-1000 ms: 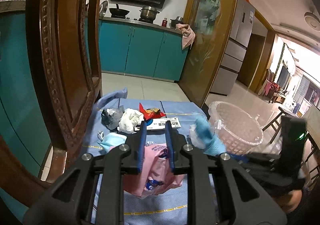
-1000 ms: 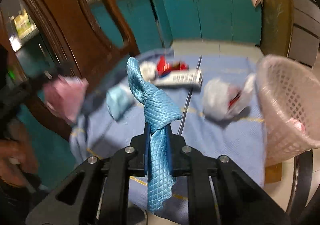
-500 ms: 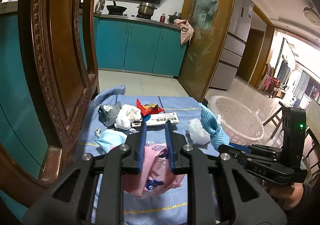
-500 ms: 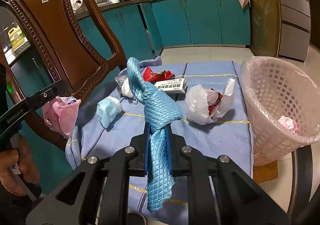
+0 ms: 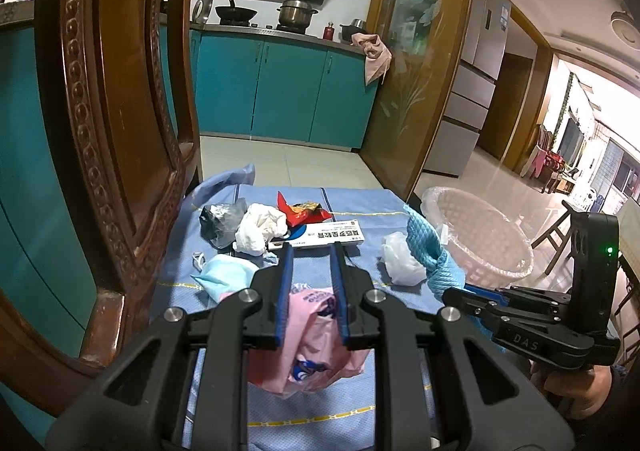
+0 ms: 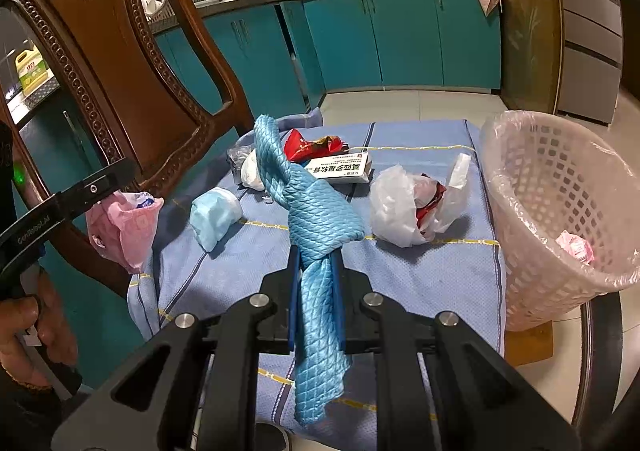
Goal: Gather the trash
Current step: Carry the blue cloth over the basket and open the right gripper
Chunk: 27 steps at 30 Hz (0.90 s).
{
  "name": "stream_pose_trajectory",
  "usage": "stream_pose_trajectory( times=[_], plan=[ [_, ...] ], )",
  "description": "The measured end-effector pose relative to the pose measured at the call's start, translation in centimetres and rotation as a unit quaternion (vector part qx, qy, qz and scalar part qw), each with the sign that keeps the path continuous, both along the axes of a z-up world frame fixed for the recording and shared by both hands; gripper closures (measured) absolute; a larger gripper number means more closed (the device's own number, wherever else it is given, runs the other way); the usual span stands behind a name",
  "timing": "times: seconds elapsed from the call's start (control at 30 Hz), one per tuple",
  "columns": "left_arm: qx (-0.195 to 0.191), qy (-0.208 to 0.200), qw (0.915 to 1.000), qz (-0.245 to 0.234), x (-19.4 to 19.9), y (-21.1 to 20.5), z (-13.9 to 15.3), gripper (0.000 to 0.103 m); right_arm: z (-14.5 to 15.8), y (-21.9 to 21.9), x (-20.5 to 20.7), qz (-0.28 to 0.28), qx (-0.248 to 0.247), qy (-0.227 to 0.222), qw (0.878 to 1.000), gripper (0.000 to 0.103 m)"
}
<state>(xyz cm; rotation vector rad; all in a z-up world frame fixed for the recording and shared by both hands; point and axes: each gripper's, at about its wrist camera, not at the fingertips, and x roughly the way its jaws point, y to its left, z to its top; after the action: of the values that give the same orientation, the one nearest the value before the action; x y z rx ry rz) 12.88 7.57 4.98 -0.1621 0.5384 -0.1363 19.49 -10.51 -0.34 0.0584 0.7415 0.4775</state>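
My left gripper [image 5: 311,251] is shut on a crumpled pink plastic bag [image 5: 316,343], which hangs between its fingers above the near edge of the blue tablecloth [image 5: 360,203]. From the right wrist view this pink bag [image 6: 124,227] shows at the left. My right gripper [image 6: 316,255] is shut on a light blue quilted cloth [image 6: 316,211] that stands up past the fingertips and hangs down behind. A pink lined basket [image 6: 560,187] stands at the right edge, with one pink scrap inside. Both grippers hover over the near side of the cloth-covered surface.
Loose trash lies on the tablecloth: a white plastic bag with red wrappers [image 6: 404,207], a blue face mask [image 6: 212,215], a white box [image 6: 340,167], a red snack wrapper [image 6: 308,145], white tissue [image 5: 260,227], a grey bag [image 5: 220,219]. A carved wooden chair back [image 6: 120,63] rises at the left.
The right wrist view was blurred and has steadied; the right gripper with its blue cloth shifted only slightly. Both grips are unchanged and the trash has not moved.
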Motion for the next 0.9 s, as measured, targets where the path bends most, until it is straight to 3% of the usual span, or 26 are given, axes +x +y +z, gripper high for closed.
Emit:
stream_pose_trajectory(
  times=[0.27, 0.37, 0.53, 0.67, 0.73, 0.77, 0.8, 0.83, 0.9],
  plan=[
    [0.003, 0.005, 1.0, -0.002, 0.0, -0.3, -0.2, 0.083, 0.1, 0.1, 0.0, -0.001, -0.001, -0.001, 1.0, 0.088],
    [0.004, 0.005, 1.0, -0.003, -0.1, -0.4, -0.2, 0.083, 0.9, -0.9, 0.0, -0.014, 0.006, -0.022, 1.0, 0.088],
    [0.003, 0.007, 1.0, -0.004, 0.0, -0.6, -0.3, 0.083, 4.3, -8.0, 2.1, -0.121, 0.04, -0.095, 0.987, 0.088],
    [0.008, 0.014, 0.9998, -0.01, 0.3, -1.3, -0.7, 0.083, 3.5, -14.5, 5.5, -0.215, 0.063, -0.087, 0.971, 0.086],
    [0.013, 0.016, 0.9997, -0.014, 0.5, -1.8, -0.8, 0.083, 1.0, -17.0, 8.0, -0.239, 0.063, -0.045, 0.968, 0.068],
    [0.014, 0.017, 0.9996, -0.016, 0.6, -2.1, -0.8, 0.083, -0.3, -18.0, 8.9, -0.246, 0.072, -0.016, 0.966, 0.049],
    [0.015, 0.016, 0.9996, -0.019, 0.8, -2.5, -0.8, 0.083, -1.0, -18.7, 9.2, -0.254, 0.084, 0.002, 0.964, 0.043],
    [0.016, 0.016, 0.9995, -0.022, 0.9, -3.0, -0.7, 0.083, -1.3, -19.3, 9.1, -0.261, 0.095, 0.016, 0.961, 0.043],
    [0.016, 0.014, 0.9993, -0.03, 1.3, -4.1, -0.4, 0.083, -0.3, -20.5, 7.9, -0.275, 0.117, 0.009, 0.954, 0.039]
  ],
)
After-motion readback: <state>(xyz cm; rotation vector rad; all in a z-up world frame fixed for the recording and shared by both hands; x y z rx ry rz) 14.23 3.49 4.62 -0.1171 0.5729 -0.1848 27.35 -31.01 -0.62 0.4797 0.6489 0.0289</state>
